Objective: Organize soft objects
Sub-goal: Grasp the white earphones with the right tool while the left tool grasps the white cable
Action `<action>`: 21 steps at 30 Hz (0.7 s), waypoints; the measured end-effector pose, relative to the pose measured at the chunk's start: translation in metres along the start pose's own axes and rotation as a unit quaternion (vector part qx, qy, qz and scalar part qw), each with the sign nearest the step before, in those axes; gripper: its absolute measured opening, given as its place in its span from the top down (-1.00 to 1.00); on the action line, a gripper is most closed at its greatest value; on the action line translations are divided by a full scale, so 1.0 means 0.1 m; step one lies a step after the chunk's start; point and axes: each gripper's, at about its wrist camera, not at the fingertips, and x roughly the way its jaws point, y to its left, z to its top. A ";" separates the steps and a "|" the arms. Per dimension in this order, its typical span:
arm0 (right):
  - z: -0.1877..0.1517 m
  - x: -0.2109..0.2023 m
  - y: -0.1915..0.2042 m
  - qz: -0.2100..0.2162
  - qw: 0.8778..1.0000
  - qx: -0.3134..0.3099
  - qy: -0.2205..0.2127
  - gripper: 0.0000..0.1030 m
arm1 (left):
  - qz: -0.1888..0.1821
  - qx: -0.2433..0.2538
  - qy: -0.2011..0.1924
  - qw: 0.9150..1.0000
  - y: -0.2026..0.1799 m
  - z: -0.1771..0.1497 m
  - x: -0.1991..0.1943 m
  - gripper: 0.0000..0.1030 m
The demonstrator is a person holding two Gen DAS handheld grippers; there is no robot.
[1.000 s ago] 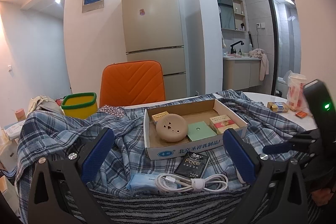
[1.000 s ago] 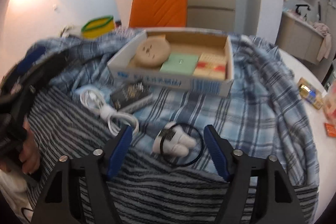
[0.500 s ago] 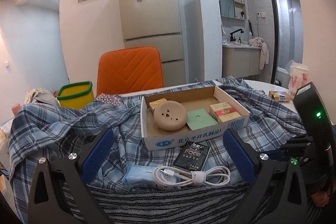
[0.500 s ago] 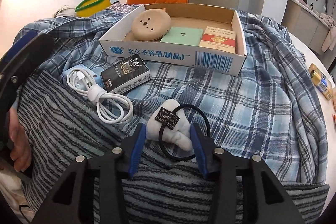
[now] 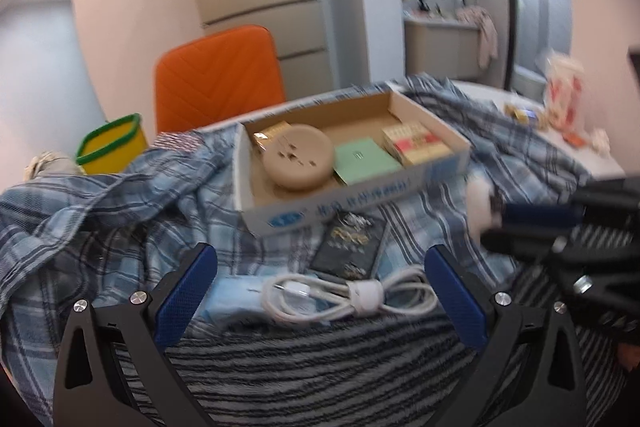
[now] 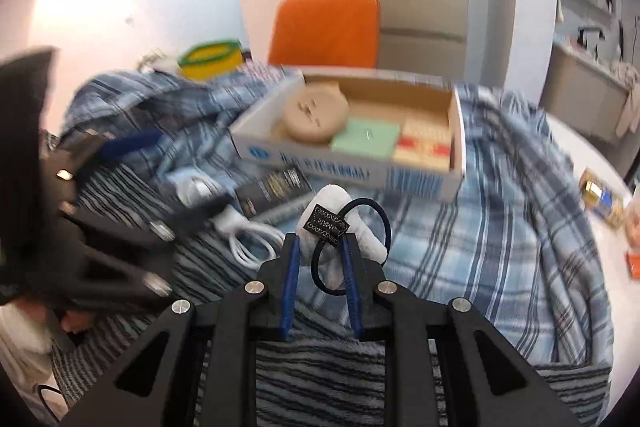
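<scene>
White plush hair tie (image 6: 340, 227) sits dead centre in the right wrist view, a soft white bow-shaped puff with a small black patterned tag on its front and a thin black elastic loop (image 6: 382, 223) curling out toward 3 o'clock and down under it. It's raised off the cloth, pinched between the blue pads of the right gripper (image 6: 320, 259), tilted with one lobe up toward 12 and the other sagging toward 4. In the left wrist view it's a blurred white patch (image 5: 478, 203) at 3 o'clock, its details unreadable.
</scene>
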 end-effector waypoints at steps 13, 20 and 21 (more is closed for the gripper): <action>0.03 -0.09 -0.09 -0.011 0.999 0.025 -0.019 0.56 | -0.039 -0.037 0.095 0.994 0.13 -0.06 0.33 -0.38; 0.02 -0.05 -0.10 -0.011 0.999 0.026 -0.014 0.56 | -0.043 -0.035 0.073 0.996 0.13 -0.04 0.25 -0.19; 0.02 -0.06 -0.10 -0.011 0.999 0.027 -0.015 0.56 | -0.046 -0.035 0.068 0.996 0.14 -0.04 0.23 -0.16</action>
